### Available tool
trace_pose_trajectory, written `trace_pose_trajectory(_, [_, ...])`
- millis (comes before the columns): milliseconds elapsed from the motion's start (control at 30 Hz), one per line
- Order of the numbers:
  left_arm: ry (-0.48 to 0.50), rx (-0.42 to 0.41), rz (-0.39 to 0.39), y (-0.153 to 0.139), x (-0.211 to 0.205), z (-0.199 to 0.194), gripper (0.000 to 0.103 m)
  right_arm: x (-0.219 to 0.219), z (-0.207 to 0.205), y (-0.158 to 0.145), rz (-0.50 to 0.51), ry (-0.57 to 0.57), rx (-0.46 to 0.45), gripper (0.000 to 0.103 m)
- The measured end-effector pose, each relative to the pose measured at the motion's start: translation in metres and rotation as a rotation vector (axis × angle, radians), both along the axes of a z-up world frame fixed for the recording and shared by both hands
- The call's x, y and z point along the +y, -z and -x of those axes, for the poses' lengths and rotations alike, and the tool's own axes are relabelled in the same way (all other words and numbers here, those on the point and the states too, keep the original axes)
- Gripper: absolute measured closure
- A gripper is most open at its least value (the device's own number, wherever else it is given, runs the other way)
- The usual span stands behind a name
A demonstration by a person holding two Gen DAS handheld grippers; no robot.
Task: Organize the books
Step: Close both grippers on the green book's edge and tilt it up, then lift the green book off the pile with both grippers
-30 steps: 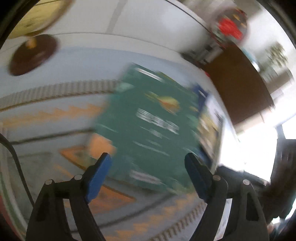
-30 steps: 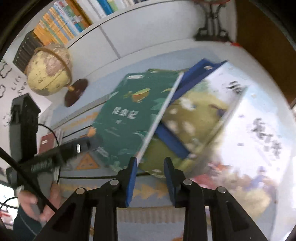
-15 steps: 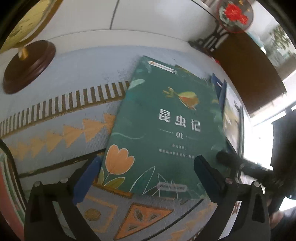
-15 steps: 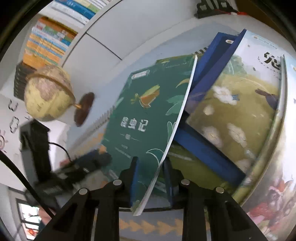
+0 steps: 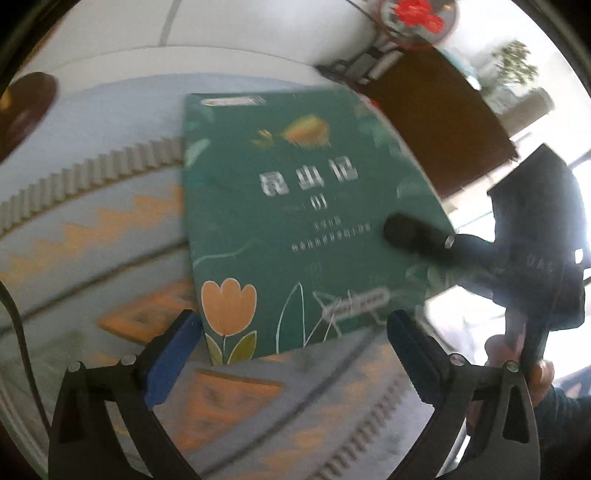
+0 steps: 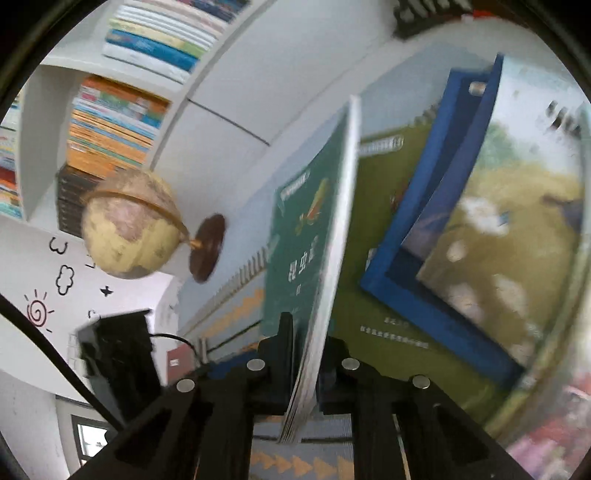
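A dark green book (image 5: 295, 221) with a tulip on its cover lies on the patterned cloth (image 5: 92, 229). My left gripper (image 5: 291, 325) stands wide open at the book's near edge, one blue pad off each lower corner and neither touching it. My right gripper (image 6: 308, 332) is shut on the green book (image 6: 303, 236) at its right edge, which is tipped up off the pile. The black finger (image 5: 413, 232) of the right gripper lies on the cover in the left wrist view. Beneath is an olive book (image 6: 373, 229), then a blue frame (image 6: 417, 221) and a picture book (image 6: 509, 240).
A globe (image 6: 125, 225) on a dark round base (image 5: 26, 107) stands at the back left. White shelves with rows of books (image 6: 114, 122) rise behind it. A dark brown table (image 5: 436, 122) and a red ornament (image 5: 417, 14) are at the far right. A hand (image 5: 535, 373) holds the right gripper.
My right gripper has closed on the green book's edge and tilted that edge up off the olive book. My left gripper has opened wider and rolled, squaring up to the book's near edge.
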State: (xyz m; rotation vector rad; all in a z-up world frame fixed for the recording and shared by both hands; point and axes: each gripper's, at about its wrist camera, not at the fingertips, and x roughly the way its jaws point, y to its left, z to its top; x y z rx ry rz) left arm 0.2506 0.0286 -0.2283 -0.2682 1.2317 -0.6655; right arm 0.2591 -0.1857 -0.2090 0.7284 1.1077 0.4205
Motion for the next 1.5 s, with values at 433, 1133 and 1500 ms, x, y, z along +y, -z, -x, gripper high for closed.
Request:
trace_pose_trajectory(433, [0.018,0.005,-0.013,-0.001,-0.054,0.029,0.003,-0.095,0.089,0.013,0.051,0.065,0.077,0.095])
trace_pose_trajectory(1133, [-0.084,0.062,0.414,-0.011,-0.032,0.046,0.004,-0.087,0.081,0.037,-0.008,0.005,0.144,0.091])
trace_pose_trajectory(1500, [-0.284,0.078,0.177,0.007,-0.049,0.062,0.068,-0.118,0.088,0.058,-0.205,0.119,0.194,0.091])
